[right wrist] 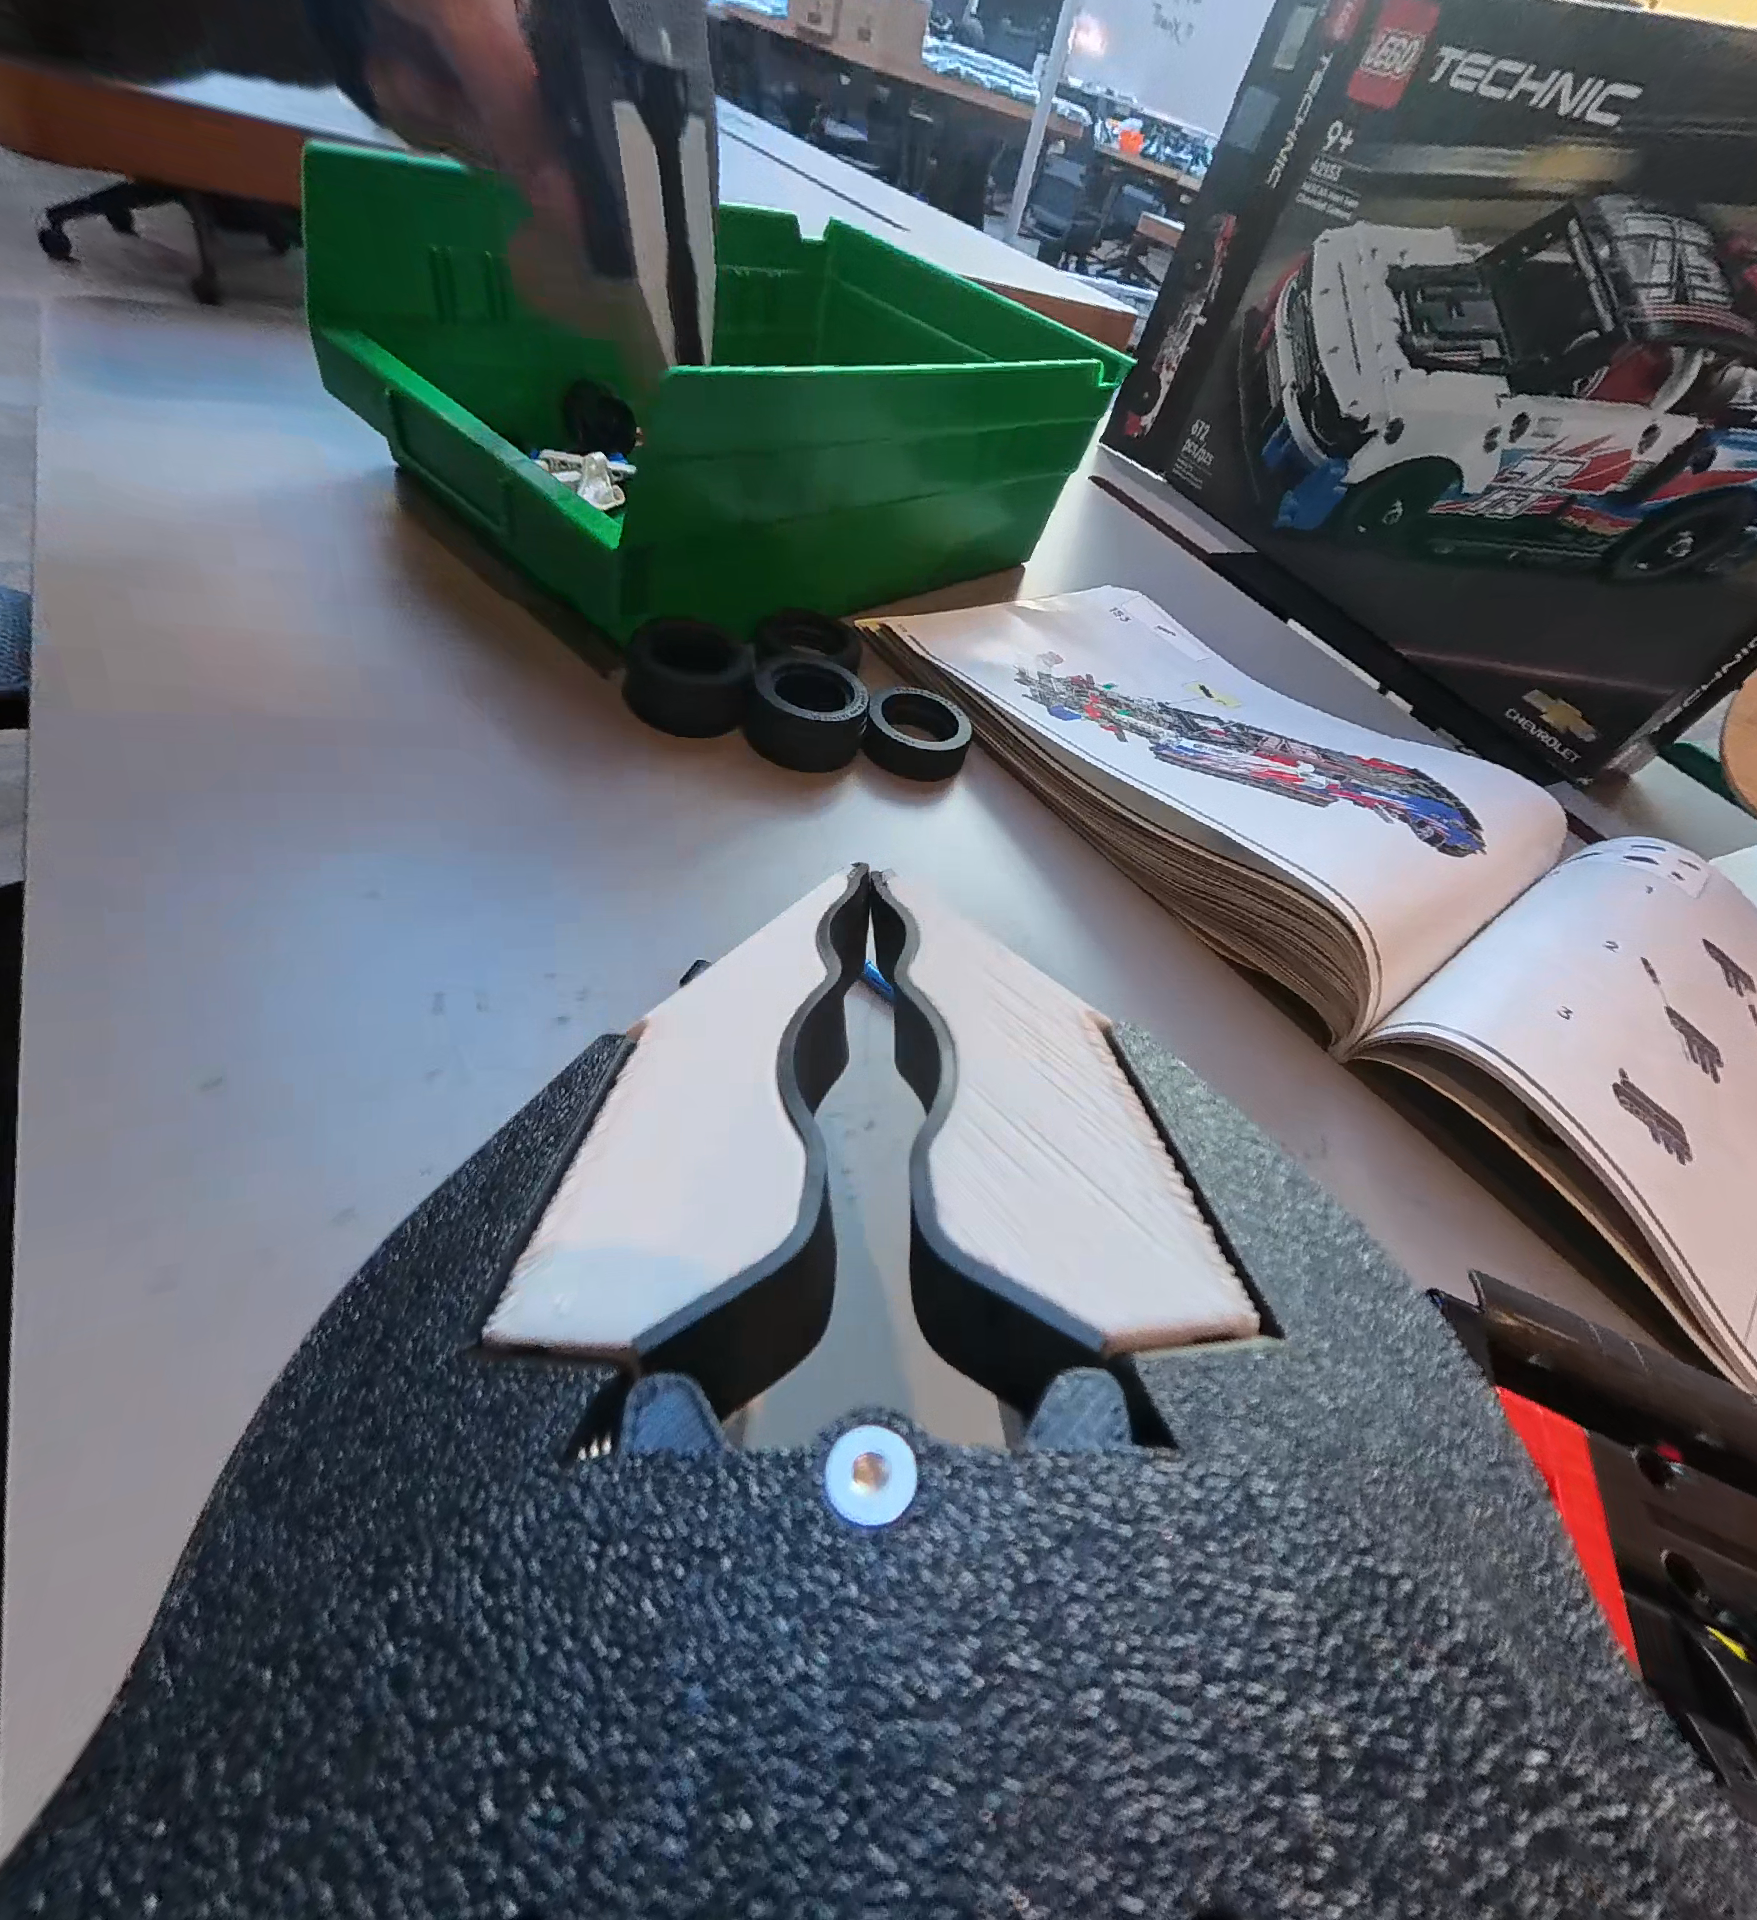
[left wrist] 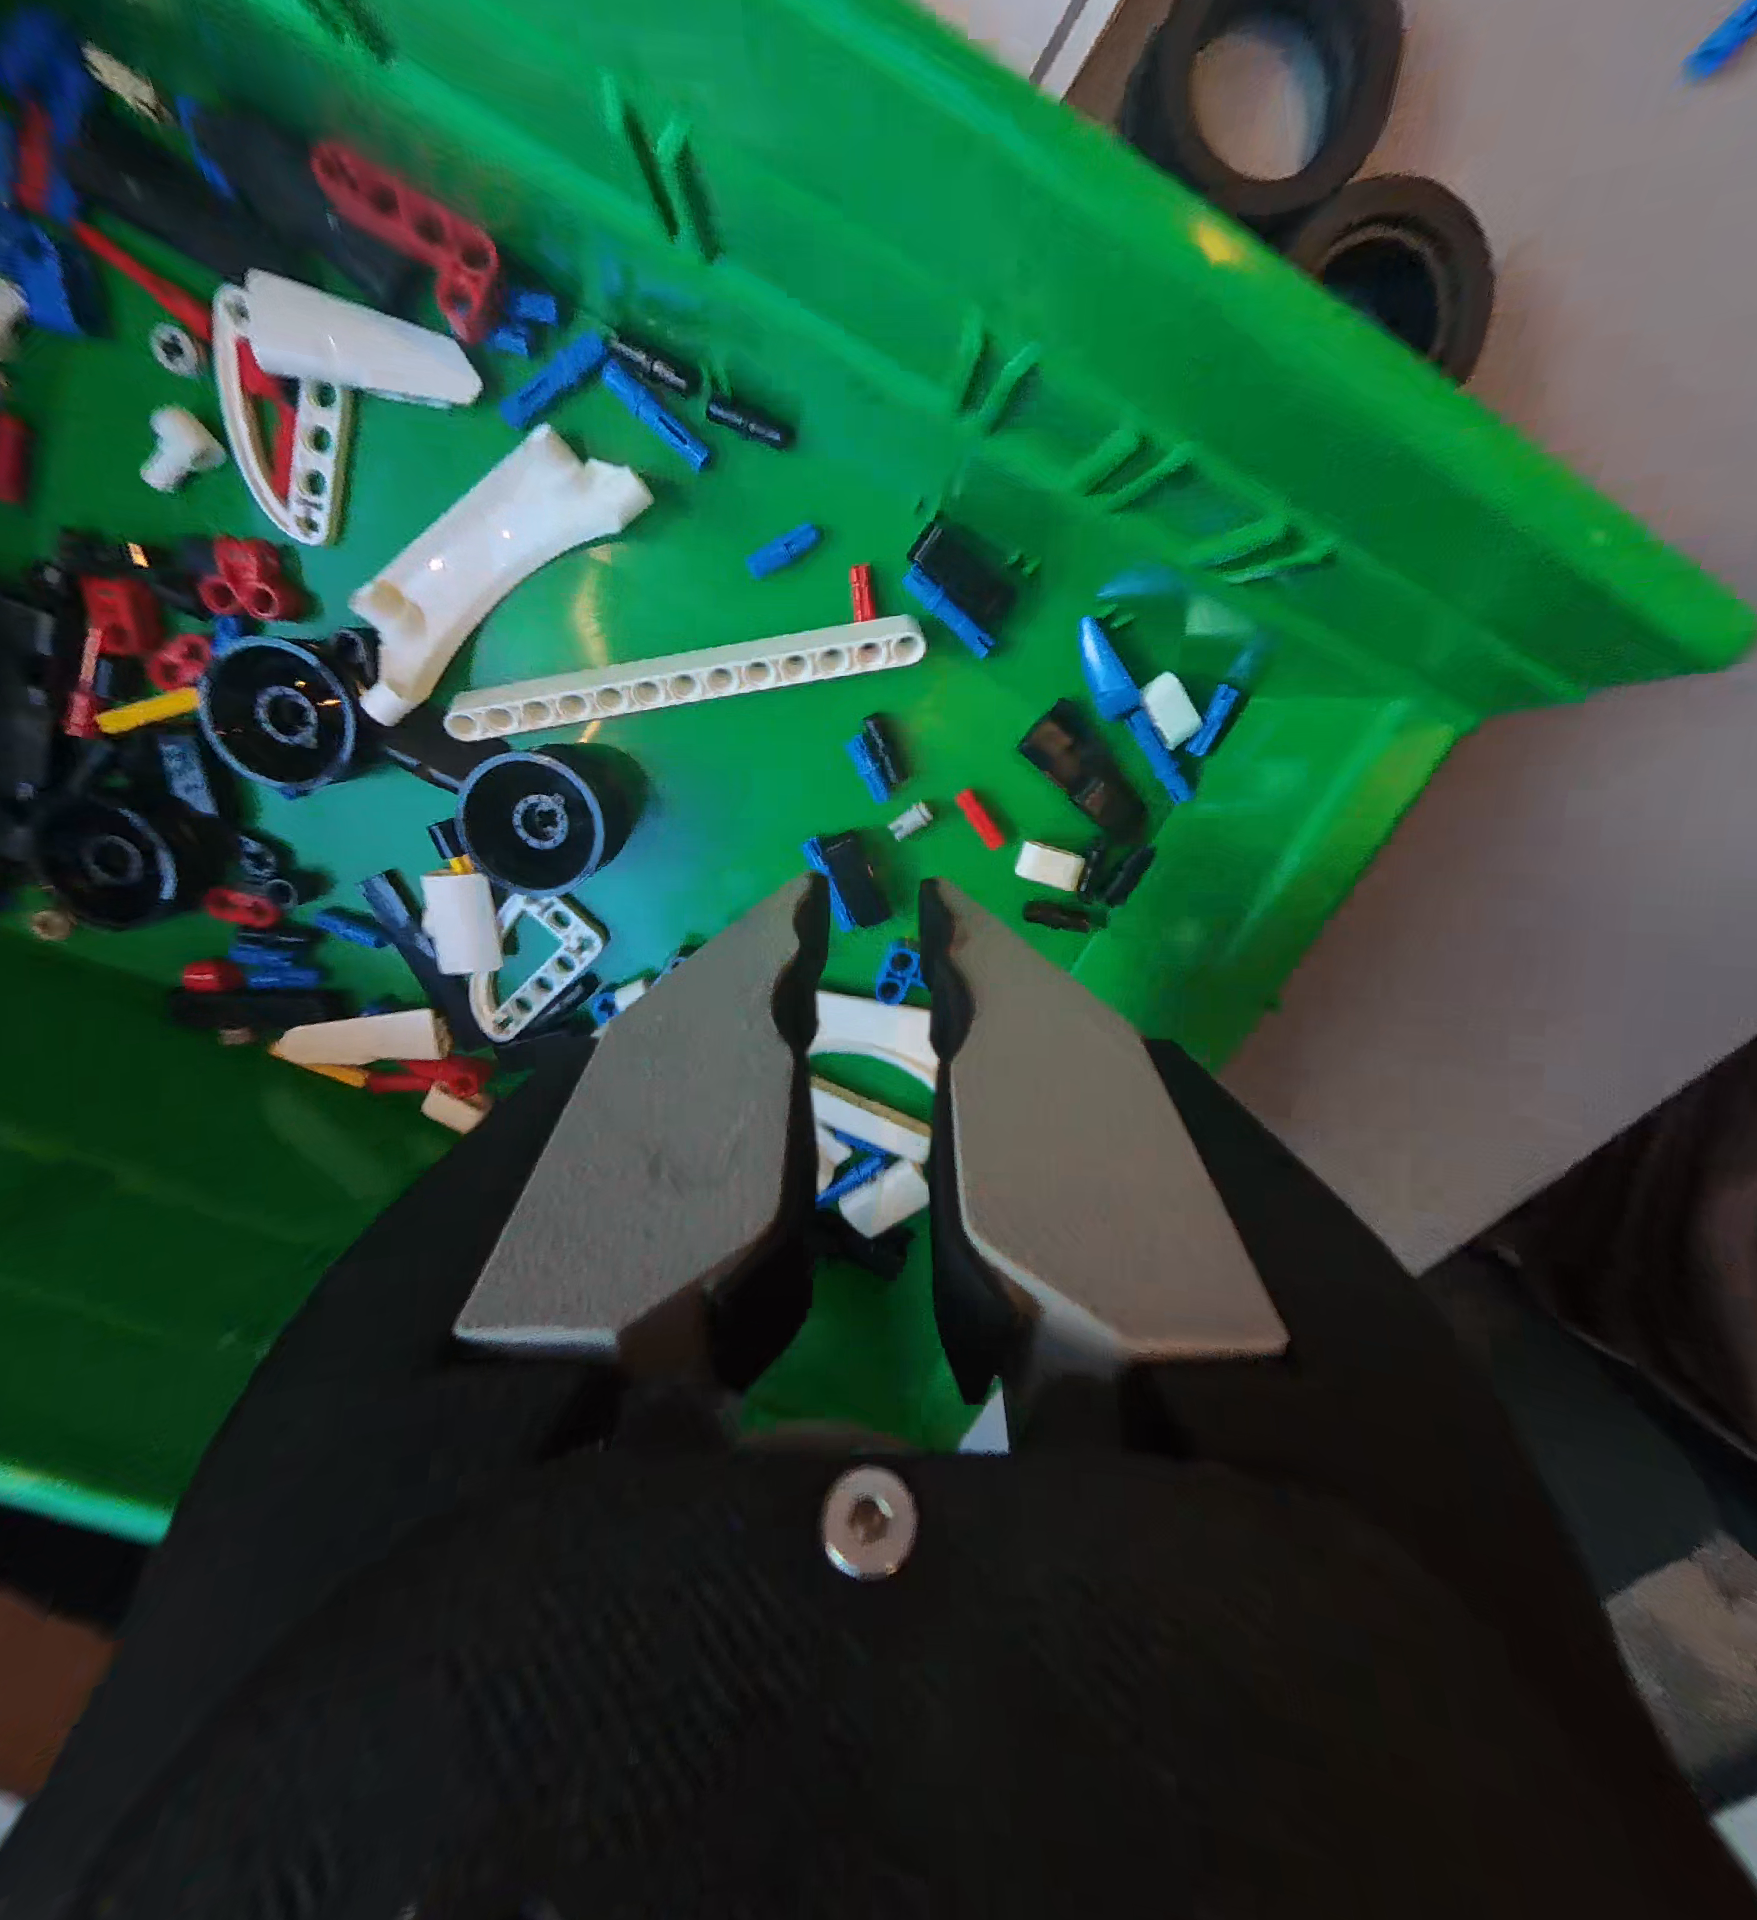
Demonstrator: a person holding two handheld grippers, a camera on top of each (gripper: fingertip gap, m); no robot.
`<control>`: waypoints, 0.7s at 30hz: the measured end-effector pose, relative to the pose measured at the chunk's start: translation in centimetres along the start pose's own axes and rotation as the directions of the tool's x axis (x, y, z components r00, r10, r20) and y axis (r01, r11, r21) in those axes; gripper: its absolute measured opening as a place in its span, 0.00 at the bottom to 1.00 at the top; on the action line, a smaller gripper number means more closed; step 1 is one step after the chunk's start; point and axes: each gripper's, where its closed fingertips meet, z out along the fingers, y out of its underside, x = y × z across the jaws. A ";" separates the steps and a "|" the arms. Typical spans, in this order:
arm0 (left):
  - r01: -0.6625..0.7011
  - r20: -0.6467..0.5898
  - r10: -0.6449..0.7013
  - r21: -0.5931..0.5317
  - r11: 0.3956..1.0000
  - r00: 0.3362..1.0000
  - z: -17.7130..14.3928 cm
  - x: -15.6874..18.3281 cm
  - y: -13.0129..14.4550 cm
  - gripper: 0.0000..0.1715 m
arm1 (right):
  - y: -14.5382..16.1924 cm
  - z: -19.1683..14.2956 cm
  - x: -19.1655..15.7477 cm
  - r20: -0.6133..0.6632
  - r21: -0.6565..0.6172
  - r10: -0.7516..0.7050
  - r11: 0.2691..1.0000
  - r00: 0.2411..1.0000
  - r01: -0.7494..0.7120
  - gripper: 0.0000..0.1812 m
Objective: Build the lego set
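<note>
A green bin (left wrist: 1269,343) holds several loose bricks: a long white beam (left wrist: 687,681), curved white panels (left wrist: 500,551), black wheel hubs (left wrist: 531,821), and blue, red and black pins. My left gripper (left wrist: 872,899) hangs over the bin's near right corner, open and empty, with its tips just above a black-and-blue piece (left wrist: 853,883). It also shows in the right wrist view (right wrist: 645,208), reaching down into the bin (right wrist: 853,447). My right gripper (right wrist: 869,881) is low over the table, tips shut together. A small blue piece (right wrist: 879,982) shows through the gap behind the tips; I cannot tell whether it is held.
Several black tyres (right wrist: 801,696) lie on the table next to the bin. An open instruction booklet (right wrist: 1269,810) lies to the right, with the set's box (right wrist: 1528,364) standing behind it. A black and red part-built assembly (right wrist: 1684,1558) sits at the lower right. Left tips to right tips: about 30 centimetres.
</note>
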 end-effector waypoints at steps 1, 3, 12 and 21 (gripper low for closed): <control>0.013 -0.020 -0.013 0.004 1.000 1.000 0.7 0.0 0.0 0.09 | 0.0 0.0 0.0 -0.002 -0.003 -0.006 1.000 1.000 0.006 0.00; 0.022 -0.037 -0.022 0.008 1.000 0.999 1.7 -0.1 -0.1 0.08 | 0.1 0.1 -0.1 -0.004 -0.010 -0.015 1.000 1.000 0.015 0.00; 0.020 0.012 -0.019 -0.041 0.999 1.000 2.6 -1.5 0.1 0.08 | 0.3 0.2 0.2 -0.033 -0.022 -0.021 1.000 0.999 0.020 0.00; 0.056 0.013 -0.055 -0.099 0.993 0.998 3.2 -2.0 2.0 0.08 | 0.3 0.2 0.0 -0.018 -0.024 -0.027 0.999 0.999 0.027 0.00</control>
